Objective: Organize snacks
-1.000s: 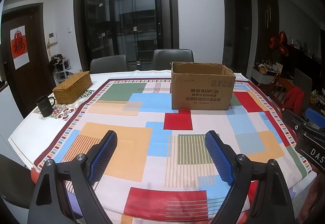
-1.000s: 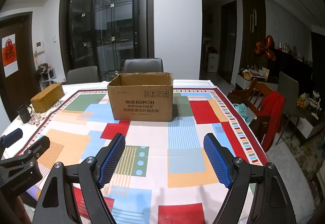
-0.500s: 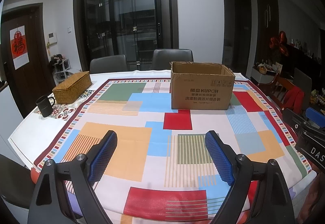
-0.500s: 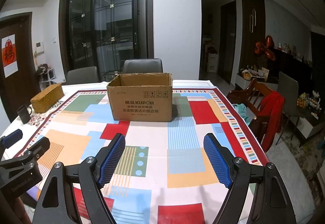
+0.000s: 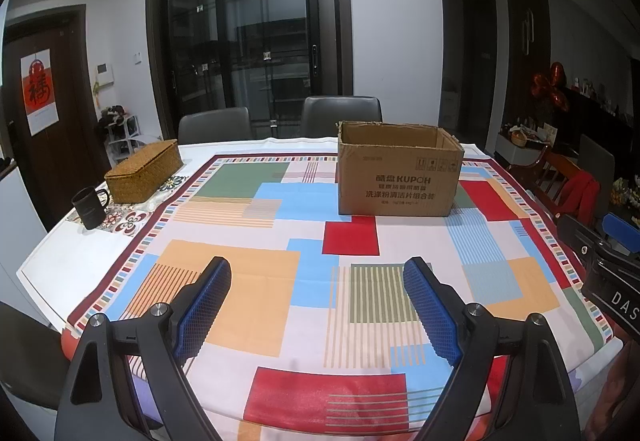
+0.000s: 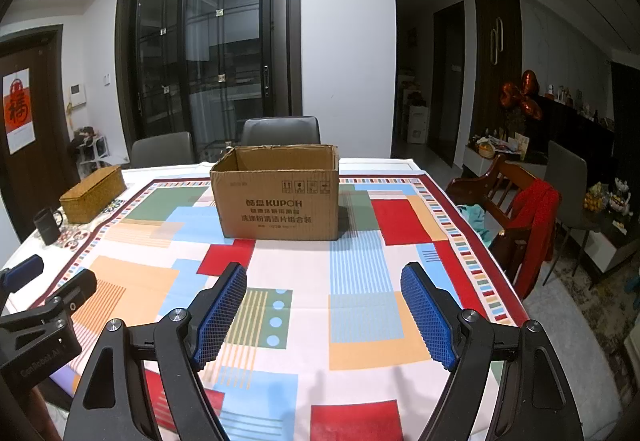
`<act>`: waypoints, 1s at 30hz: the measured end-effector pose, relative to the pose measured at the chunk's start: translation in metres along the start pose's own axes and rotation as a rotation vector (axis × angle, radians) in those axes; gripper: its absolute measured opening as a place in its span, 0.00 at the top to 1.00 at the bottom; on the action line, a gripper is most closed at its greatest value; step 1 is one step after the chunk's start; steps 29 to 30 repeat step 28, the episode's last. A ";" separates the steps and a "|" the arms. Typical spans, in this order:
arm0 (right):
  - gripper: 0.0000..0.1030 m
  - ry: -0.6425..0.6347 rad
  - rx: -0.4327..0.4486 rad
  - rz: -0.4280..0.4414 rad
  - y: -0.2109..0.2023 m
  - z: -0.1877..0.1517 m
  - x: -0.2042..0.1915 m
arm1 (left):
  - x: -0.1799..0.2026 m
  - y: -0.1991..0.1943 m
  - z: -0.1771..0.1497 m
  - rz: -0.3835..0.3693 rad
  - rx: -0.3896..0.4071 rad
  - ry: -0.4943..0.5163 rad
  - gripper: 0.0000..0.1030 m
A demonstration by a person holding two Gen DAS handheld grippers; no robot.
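One cardboard box (image 5: pixel 398 177), one woven basket (image 5: pixel 143 171), one black mug (image 5: pixel 89 208), one patterned cloth (image 5: pixel 248 293), two grey chairs (image 5: pixel 215 124) behind the bench, two tongs.

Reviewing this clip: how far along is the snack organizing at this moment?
Nothing looks done. The cardboard box stands open on the tablecloth; its inside is mostly hidden, and no snacks show on the table. Nothing is in hand: the left gripper and right gripper hang open and empty above the cloth. The whole job appears left.
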State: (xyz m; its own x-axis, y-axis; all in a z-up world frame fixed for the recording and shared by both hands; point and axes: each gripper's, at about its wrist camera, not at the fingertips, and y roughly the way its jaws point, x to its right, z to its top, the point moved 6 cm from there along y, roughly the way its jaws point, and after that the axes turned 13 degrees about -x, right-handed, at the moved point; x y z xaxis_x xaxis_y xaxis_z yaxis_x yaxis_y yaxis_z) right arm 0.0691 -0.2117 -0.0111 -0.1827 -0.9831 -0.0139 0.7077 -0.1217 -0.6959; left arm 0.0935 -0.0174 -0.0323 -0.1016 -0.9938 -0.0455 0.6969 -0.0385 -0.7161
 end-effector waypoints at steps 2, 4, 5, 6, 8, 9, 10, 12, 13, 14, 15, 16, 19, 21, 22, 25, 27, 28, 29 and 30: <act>0.22 0.000 0.000 -0.001 0.001 0.000 0.000 | 0.000 0.000 0.000 -0.001 -0.001 -0.004 0.14; 0.22 0.000 0.001 0.000 0.000 -0.001 0.000 | 0.001 -0.001 -0.001 -0.004 -0.002 0.000 0.14; 0.22 0.000 0.000 0.000 0.001 0.000 0.000 | 0.001 -0.001 0.000 -0.002 -0.001 0.000 0.14; 0.22 0.000 0.000 0.000 0.000 -0.001 0.000 | 0.001 -0.001 -0.001 -0.003 0.000 -0.002 0.14; 0.22 0.001 0.000 -0.001 0.000 -0.001 0.000 | 0.001 -0.001 -0.001 -0.004 -0.001 -0.002 0.14; 0.22 0.000 0.000 0.000 0.001 -0.001 0.000 | 0.002 -0.001 -0.001 -0.003 -0.001 -0.001 0.14; 0.22 0.000 0.001 0.000 0.000 -0.001 0.000 | 0.001 -0.001 -0.001 -0.002 -0.001 -0.001 0.14; 0.22 -0.001 0.002 -0.001 0.000 -0.001 0.000 | 0.001 -0.001 -0.002 -0.002 -0.001 -0.002 0.14; 0.22 0.000 0.002 0.000 0.000 -0.001 0.000 | 0.001 -0.001 -0.002 -0.001 0.000 -0.002 0.14; 0.22 -0.001 0.001 0.000 0.001 -0.001 0.001 | 0.001 -0.001 -0.002 -0.001 0.001 -0.001 0.14; 0.22 0.000 0.001 0.000 0.001 -0.001 0.001 | 0.001 -0.001 -0.002 0.001 0.001 -0.001 0.14; 0.22 0.000 0.001 0.000 0.000 -0.002 0.001 | 0.001 -0.001 -0.002 0.002 0.001 -0.002 0.14; 0.22 0.000 0.000 0.000 0.000 -0.002 0.000 | 0.001 -0.001 -0.002 -0.003 -0.003 -0.001 0.14; 0.22 0.000 0.002 0.000 0.000 -0.002 0.001 | 0.001 -0.001 -0.002 -0.001 -0.003 -0.001 0.14; 0.22 0.000 0.002 0.000 0.001 -0.002 0.001 | 0.000 -0.001 -0.002 -0.002 -0.003 -0.003 0.14; 0.22 0.001 0.001 0.000 0.001 -0.003 0.001 | 0.000 -0.001 -0.002 0.000 -0.001 -0.002 0.14; 0.22 0.000 -0.001 -0.001 0.001 -0.003 0.001 | 0.000 0.000 -0.002 -0.002 -0.002 -0.003 0.14; 0.22 0.001 -0.001 -0.001 0.001 -0.003 0.001 | 0.001 0.001 -0.002 -0.002 -0.005 -0.001 0.14; 0.22 0.001 -0.001 -0.001 0.001 -0.003 0.001 | 0.001 0.001 -0.002 -0.002 -0.005 -0.001 0.14; 0.22 0.001 -0.001 -0.001 0.001 -0.003 0.001 | 0.001 0.001 -0.002 -0.002 -0.005 -0.001 0.14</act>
